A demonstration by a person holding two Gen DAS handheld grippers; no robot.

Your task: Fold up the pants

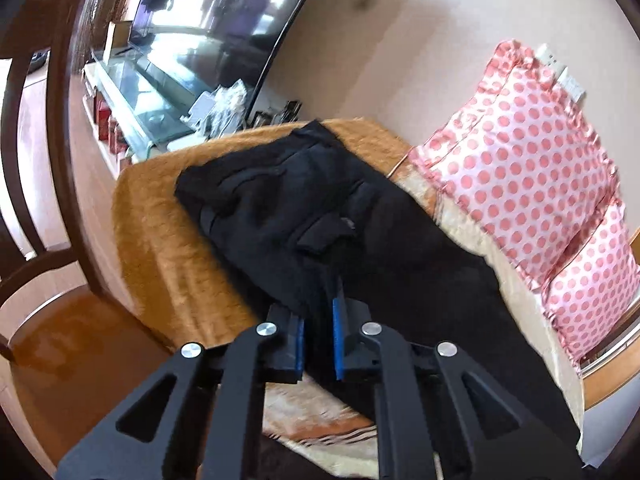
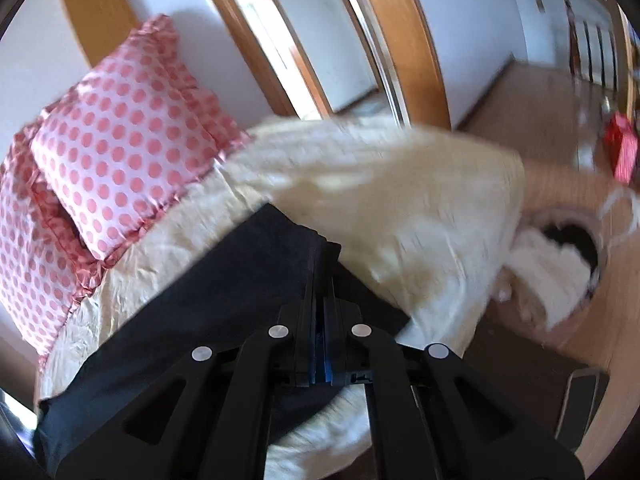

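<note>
Black pants (image 1: 304,208) lie across a bed, waist end far on an orange blanket (image 1: 160,232), legs running toward me. My left gripper (image 1: 320,320) is shut on a fold of the pants fabric between its blue pads, near the middle of a leg. In the right wrist view the pants (image 2: 224,280) lie over a cream bedcover (image 2: 400,208). My right gripper (image 2: 320,280) is shut tight on the edge of the pants near the hem corner.
Pink polka-dot pillows (image 1: 532,168) (image 2: 120,152) stand along the bed's far side. A dark wooden chair (image 1: 40,200) and a glass TV stand (image 1: 136,104) are to the left. A basket of white cloth (image 2: 560,264) sits on the wood floor.
</note>
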